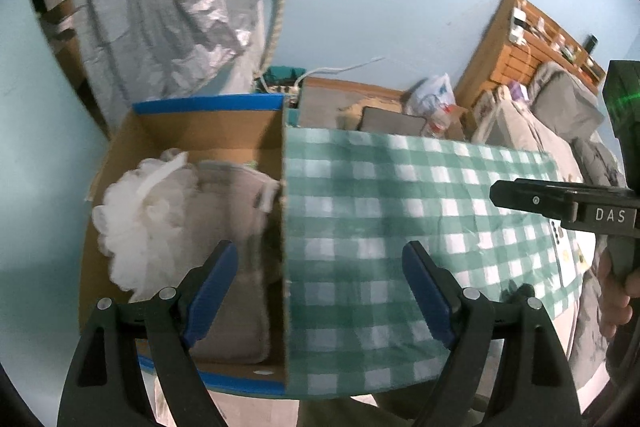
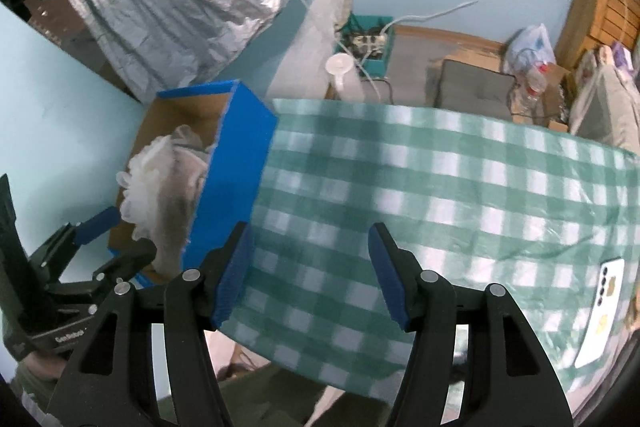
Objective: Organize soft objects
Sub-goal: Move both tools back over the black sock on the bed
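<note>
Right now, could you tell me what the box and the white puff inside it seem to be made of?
The box looks like brown corrugated cardboard, matte, its rims edged in glossy blue tape. The white puff looks like gathered nylon mesh, probably a bath sponge: ruffled, slightly translucent folds with a cord loop.

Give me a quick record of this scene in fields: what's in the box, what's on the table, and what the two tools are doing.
box: cardboard box with blue outer walls, at the table's left edge
in box: white mesh sponge; grey cloth
table: green checked tablecloth
on table: white phone, near right edge
left gripper: jaws open, empty
right gripper: jaws open, empty
</note>
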Tool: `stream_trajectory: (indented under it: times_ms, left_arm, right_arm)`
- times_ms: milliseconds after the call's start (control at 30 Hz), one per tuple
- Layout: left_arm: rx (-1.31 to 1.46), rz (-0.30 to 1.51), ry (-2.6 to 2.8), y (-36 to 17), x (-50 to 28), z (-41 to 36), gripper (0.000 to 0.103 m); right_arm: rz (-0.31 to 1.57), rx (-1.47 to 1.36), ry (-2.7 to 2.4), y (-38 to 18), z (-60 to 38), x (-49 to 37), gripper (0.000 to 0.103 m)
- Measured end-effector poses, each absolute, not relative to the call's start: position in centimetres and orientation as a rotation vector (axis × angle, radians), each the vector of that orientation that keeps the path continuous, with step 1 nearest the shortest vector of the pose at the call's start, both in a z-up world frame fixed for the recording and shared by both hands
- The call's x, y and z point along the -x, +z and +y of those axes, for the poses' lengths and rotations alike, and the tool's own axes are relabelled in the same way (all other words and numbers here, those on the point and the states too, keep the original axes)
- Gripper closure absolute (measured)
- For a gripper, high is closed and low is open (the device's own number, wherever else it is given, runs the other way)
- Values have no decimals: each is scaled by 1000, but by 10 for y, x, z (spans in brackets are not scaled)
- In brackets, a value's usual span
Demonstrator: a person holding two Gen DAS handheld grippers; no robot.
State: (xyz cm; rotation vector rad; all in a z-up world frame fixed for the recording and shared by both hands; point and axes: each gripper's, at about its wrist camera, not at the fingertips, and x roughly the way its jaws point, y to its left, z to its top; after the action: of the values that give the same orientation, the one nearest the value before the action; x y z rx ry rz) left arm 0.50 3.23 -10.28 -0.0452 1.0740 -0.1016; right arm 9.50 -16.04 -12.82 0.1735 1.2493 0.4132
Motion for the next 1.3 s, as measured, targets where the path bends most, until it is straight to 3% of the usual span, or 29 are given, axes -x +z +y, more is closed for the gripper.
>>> stream_trajectory:
  times_ms: [733, 1300]
  left_arm:
    - [-146, 1238, -411, -163, 16, -95, 17]
    - [-135, 1357, -477, -204, 36, -154, 14]
  right_arm:
    - [1406, -211, 170, -187, -286, -27, 42]
    - [1467, -150, 176, -235, -325, 10, 42]
